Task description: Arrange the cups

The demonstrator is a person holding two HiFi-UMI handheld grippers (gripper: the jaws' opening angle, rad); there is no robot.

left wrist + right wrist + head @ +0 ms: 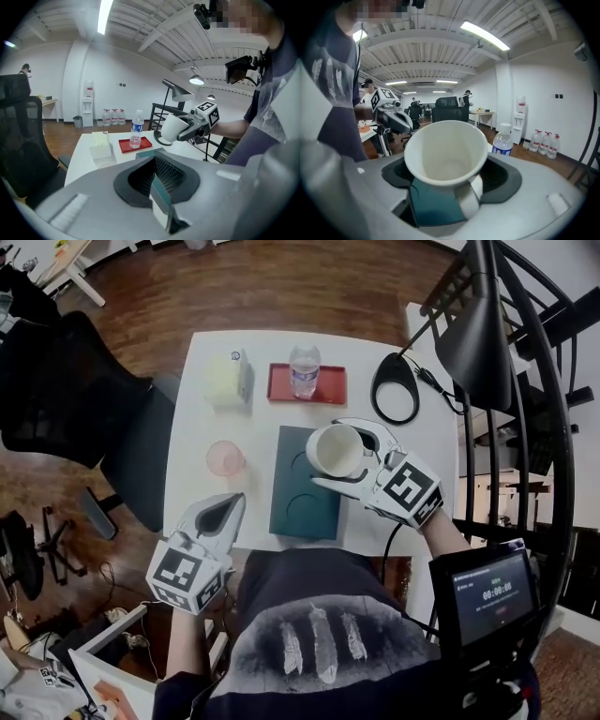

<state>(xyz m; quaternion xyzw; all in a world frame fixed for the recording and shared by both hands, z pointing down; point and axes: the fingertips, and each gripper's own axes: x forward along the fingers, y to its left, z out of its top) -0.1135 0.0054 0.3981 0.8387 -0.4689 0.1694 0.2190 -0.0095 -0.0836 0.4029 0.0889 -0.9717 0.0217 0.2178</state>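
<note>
— Right tongs: state?
— Jaws stand wide apart and clamp a white cup by its sides. The cup lies tipped, mouth facing the right gripper view's camera. It is held clear of the desk, over the upper right part of a teal board at mid frame in the head view.
— Left tongs?
— Jaws fully together, nothing between them. The unit sits at lower left of the head view, tips over the desk's near left corner.
— Other cups?
— One pink cup stands upright on the desk, near the board's upper left corner, on its left.
— Remaining items?
— Red tray carrying a water bottle at upper centre. A pale box stands just left of the tray.
</note>
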